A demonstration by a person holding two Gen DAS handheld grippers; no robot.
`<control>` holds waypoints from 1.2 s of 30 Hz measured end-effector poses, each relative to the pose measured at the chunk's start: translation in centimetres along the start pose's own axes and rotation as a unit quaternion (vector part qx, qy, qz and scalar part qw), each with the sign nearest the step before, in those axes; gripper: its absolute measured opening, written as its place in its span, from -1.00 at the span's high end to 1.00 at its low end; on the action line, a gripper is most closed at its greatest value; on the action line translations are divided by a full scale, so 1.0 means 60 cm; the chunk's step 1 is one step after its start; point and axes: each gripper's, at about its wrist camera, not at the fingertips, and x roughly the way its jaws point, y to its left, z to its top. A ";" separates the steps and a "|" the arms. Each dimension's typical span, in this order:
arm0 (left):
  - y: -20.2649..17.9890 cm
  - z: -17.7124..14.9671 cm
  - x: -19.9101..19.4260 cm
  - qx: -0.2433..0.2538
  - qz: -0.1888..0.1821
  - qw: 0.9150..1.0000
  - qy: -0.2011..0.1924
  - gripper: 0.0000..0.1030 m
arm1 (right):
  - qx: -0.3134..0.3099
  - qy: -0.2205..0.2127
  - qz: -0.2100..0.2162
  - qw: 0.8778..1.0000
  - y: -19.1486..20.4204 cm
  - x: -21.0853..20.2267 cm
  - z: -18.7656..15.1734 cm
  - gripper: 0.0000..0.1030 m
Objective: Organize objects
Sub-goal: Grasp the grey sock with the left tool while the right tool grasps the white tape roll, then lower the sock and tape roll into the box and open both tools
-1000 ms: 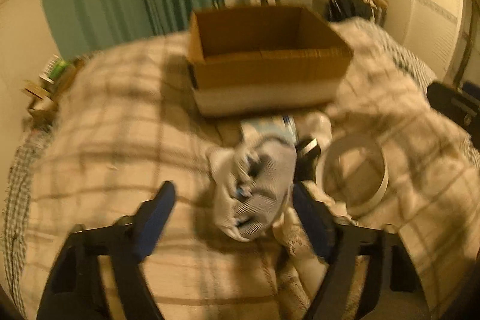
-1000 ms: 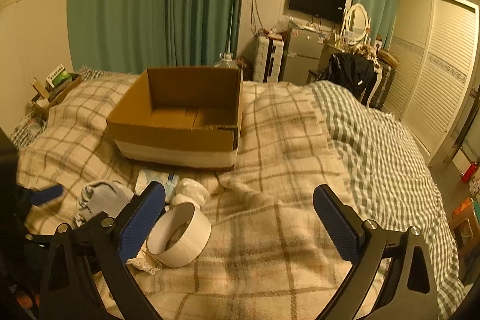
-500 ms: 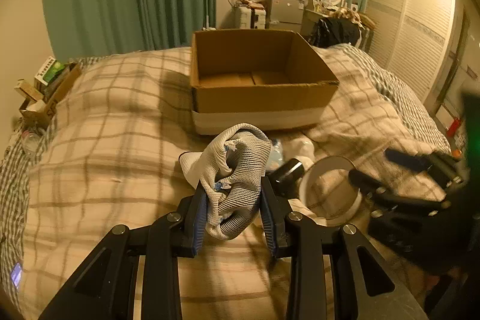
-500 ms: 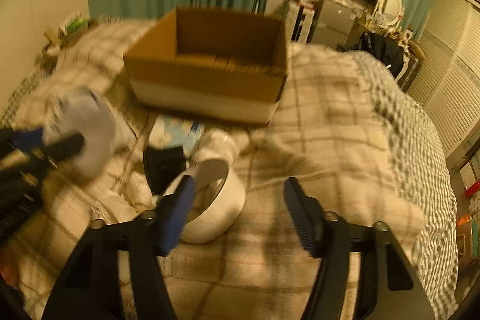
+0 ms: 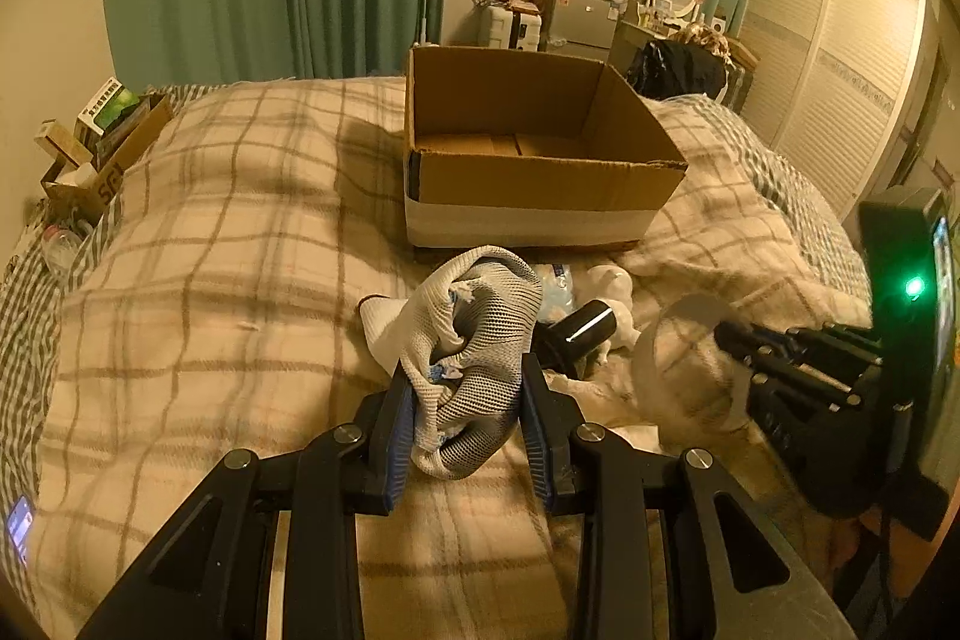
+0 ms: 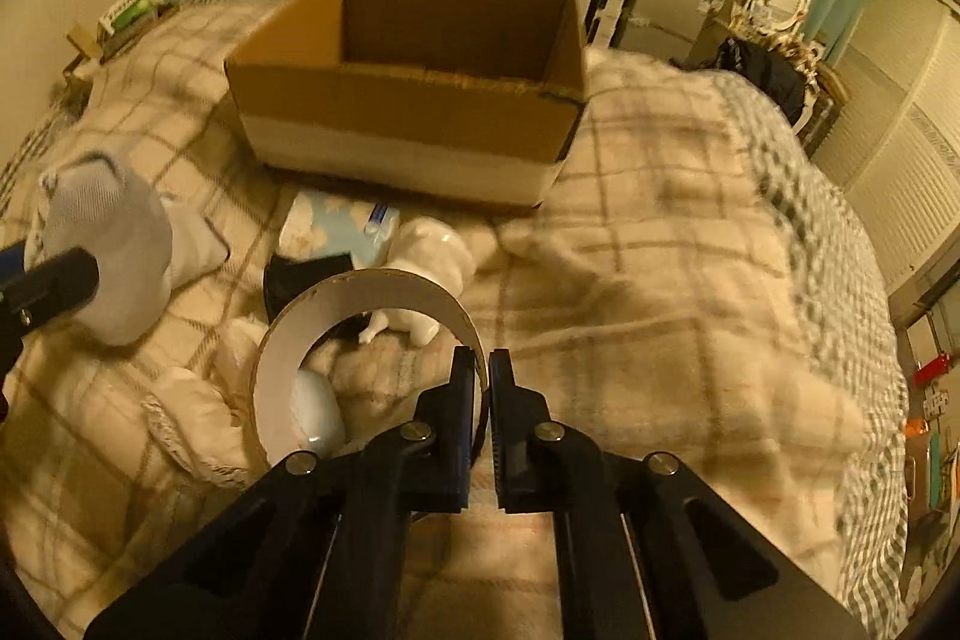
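Note:
My left gripper [image 5: 468,370] is shut on a bundled grey-white mesh cloth [image 5: 474,340] and holds it above the plaid blanket, short of the open cardboard box [image 5: 528,196]. The cloth also shows in the right wrist view [image 6: 114,244]. My right gripper [image 6: 483,361] is shut on the wall of a white ring [image 6: 360,358], tilted up off the bed; it appears blurred in the left wrist view [image 5: 684,358]. The box [image 6: 408,118] stands just beyond, and its floor shows bare.
On the blanket before the box lie a black cylinder [image 5: 576,331], a light-blue packet [image 6: 342,226] and a white figurine [image 6: 432,256]. A small box of items [image 5: 102,142] sits at the bed's left edge. Wardrobe doors [image 5: 840,88] stand to the right.
My left gripper closed on the cloth and lifted it. My right gripper moved down to the white ring, closed on its wall and tipped it up.

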 end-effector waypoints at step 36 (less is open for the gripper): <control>-0.023 0.306 0.275 0.047 0.004 0.999 -0.004 0.38 | -0.024 -0.067 0.034 0.997 -0.066 0.165 0.356 0.92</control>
